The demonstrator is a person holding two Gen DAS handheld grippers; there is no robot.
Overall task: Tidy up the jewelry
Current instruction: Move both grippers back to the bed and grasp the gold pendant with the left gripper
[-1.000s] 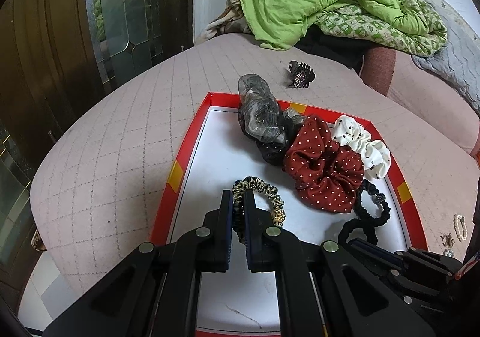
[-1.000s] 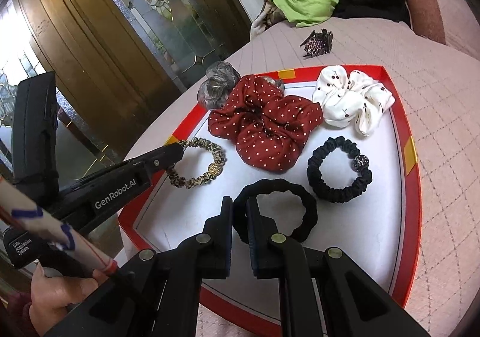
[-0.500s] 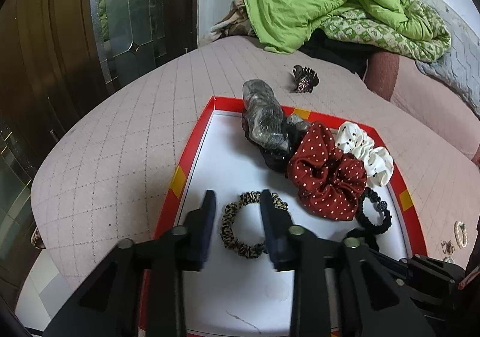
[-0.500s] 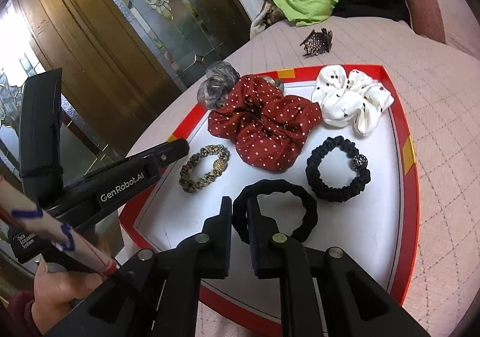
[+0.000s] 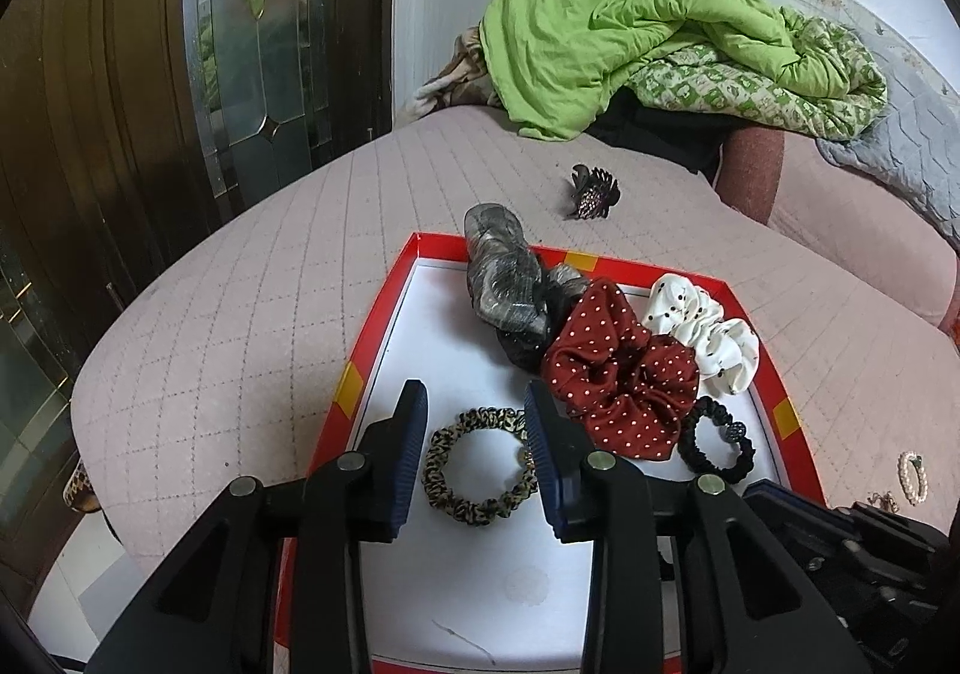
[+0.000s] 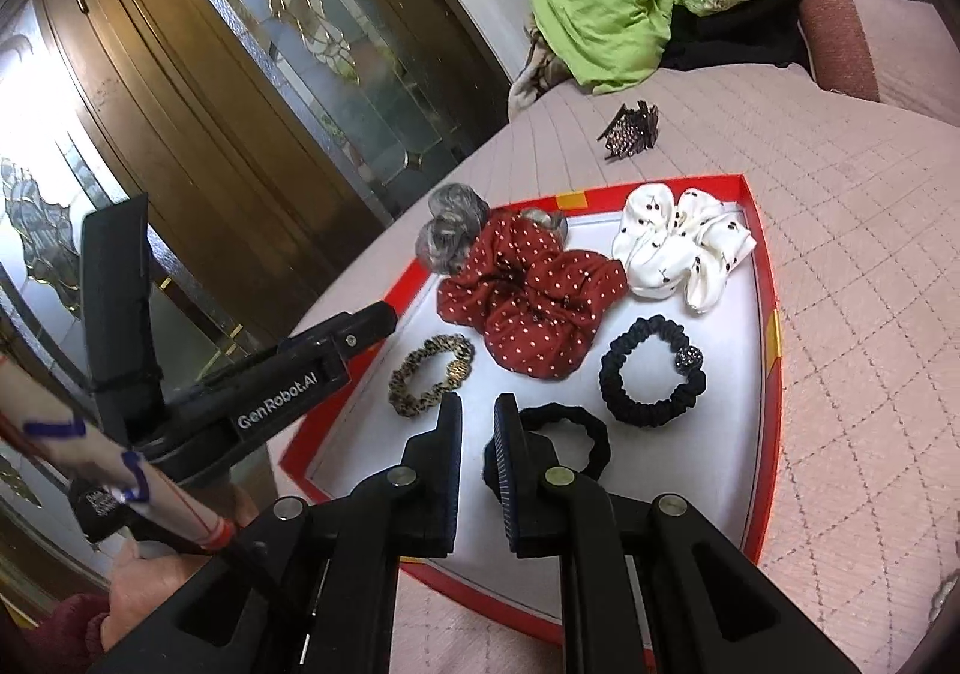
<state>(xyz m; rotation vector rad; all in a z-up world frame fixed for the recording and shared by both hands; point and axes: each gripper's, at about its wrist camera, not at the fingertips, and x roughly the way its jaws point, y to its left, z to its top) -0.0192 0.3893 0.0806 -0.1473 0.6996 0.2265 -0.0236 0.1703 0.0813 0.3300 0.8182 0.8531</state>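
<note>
A red-rimmed white tray (image 5: 372, 338) lies on the pink quilted bed. My left gripper (image 5: 474, 392) stands open just above it. The leopard-print scrunchie (image 5: 435, 452) lies flat on the tray between and below its fingers, free of both pads. In the right wrist view my right gripper (image 6: 478, 404) has its jaws a narrow gap apart, with the left edge of the black hair tie (image 6: 576, 416) caught in that gap. The rest of the tie rests on the tray. Also in the tray are a red dotted scrunchie (image 6: 528, 302), a white one (image 6: 678, 248), a grey one (image 6: 450, 230) and a black beaded one (image 6: 612, 374).
A dark hair claw (image 5: 591, 194) lies on the bed beyond the tray. Small pearl pieces (image 5: 912, 479) sit right of the tray. A green quilt (image 5: 630, 32) is heaped at the back. A wood and glass door (image 6: 252, 92) stands left. A person's hand (image 6: 156, 572) holds the left gripper.
My left gripper has opened and let go of the leopard-print scrunchie, which now lies flat on the tray. My right gripper has drawn back and up a little, still at the black tie.
</note>
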